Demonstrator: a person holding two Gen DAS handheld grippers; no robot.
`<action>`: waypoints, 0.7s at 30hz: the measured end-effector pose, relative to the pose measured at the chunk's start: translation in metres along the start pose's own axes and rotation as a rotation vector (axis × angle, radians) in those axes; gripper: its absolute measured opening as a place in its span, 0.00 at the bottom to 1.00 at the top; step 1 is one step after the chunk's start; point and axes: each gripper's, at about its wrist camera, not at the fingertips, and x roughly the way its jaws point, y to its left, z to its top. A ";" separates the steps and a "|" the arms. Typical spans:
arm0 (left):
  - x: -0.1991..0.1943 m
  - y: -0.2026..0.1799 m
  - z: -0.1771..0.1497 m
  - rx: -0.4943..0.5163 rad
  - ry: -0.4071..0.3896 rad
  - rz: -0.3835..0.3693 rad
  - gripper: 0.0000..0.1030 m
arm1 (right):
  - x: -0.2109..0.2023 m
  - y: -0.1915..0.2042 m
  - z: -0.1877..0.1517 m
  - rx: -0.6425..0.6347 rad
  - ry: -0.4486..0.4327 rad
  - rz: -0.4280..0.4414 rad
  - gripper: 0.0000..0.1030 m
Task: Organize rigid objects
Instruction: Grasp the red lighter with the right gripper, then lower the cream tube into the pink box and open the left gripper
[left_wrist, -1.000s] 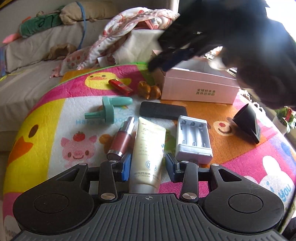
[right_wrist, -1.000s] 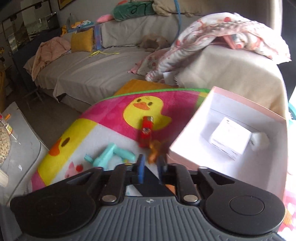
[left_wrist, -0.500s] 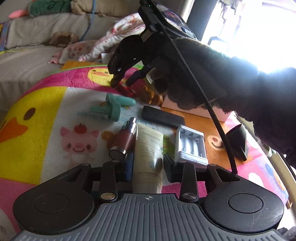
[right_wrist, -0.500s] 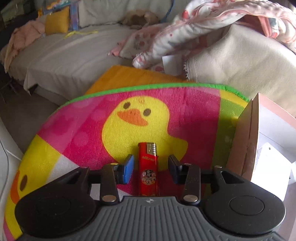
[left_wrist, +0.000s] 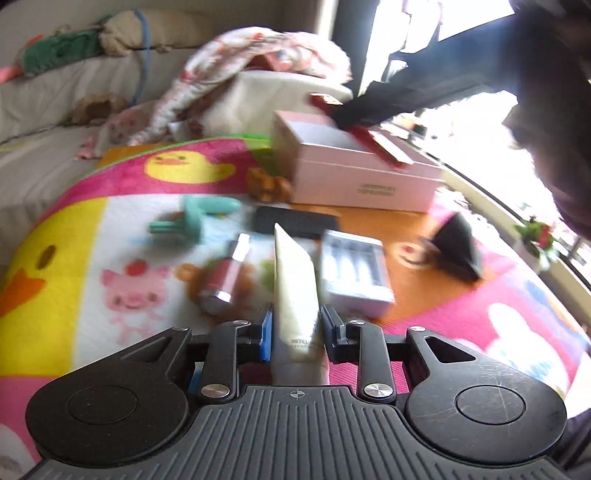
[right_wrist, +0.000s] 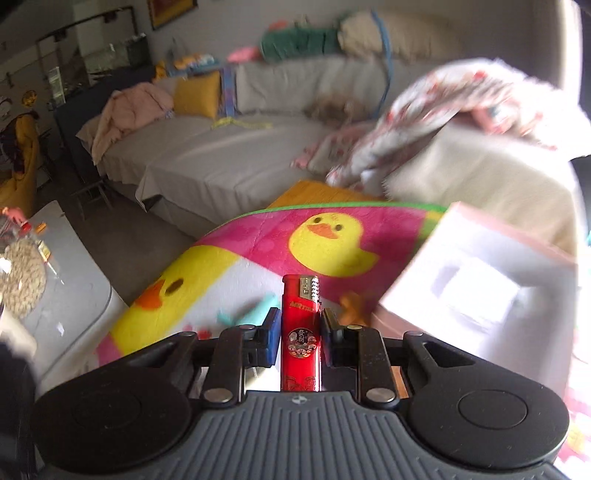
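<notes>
A: On the left side, what between the pads?

B: The cream tube (left_wrist: 295, 280), lengthwise in the left gripper (left_wrist: 295, 325). Pressed from both sides after a closing of the jaws just now, at a narrow gap. Printed end down towards the camera, far end tilted up and out in front of the black slab (left_wrist: 295, 221).

A: Beside it?

B: Just left of the tube, a reddish bottle with a silver cap (left_wrist: 225, 277) flat on the cartoon mat (left_wrist: 110, 221). Just right, a white battery charger (left_wrist: 352, 269). Further out, a teal plastic piece (left_wrist: 192, 221), a black cone (left_wrist: 458, 247) and a brown lump (left_wrist: 267, 182) against the pink box (left_wrist: 362, 181). All blurred, so no finer detail.

A: And on the right?

B: Clamped on the red lighter (right_wrist: 300, 302), also after a closing of the jaws just now. Upright along the fingers of the right gripper (right_wrist: 298, 325), metal head beyond the tips, base back near the camera. Pads tight on both flat sides, so narrow as well.

A: Where over the scene?

B: Clear of the mat, above its white and pink part, with the yellow duck print beyond. Open box close on the right, a white carton inside. From the left camera, only a red smear above the box rim under a dark sleeve; too blurred for more.
</notes>
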 end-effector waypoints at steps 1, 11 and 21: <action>-0.002 -0.005 -0.002 0.022 0.002 -0.007 0.29 | -0.014 -0.003 -0.011 -0.002 -0.008 -0.009 0.22; -0.038 -0.051 0.010 0.164 -0.017 -0.070 0.28 | -0.096 -0.032 -0.133 0.062 0.001 -0.202 0.22; -0.046 -0.073 0.170 0.248 -0.270 -0.114 0.29 | -0.137 -0.059 -0.149 0.139 -0.163 -0.214 0.22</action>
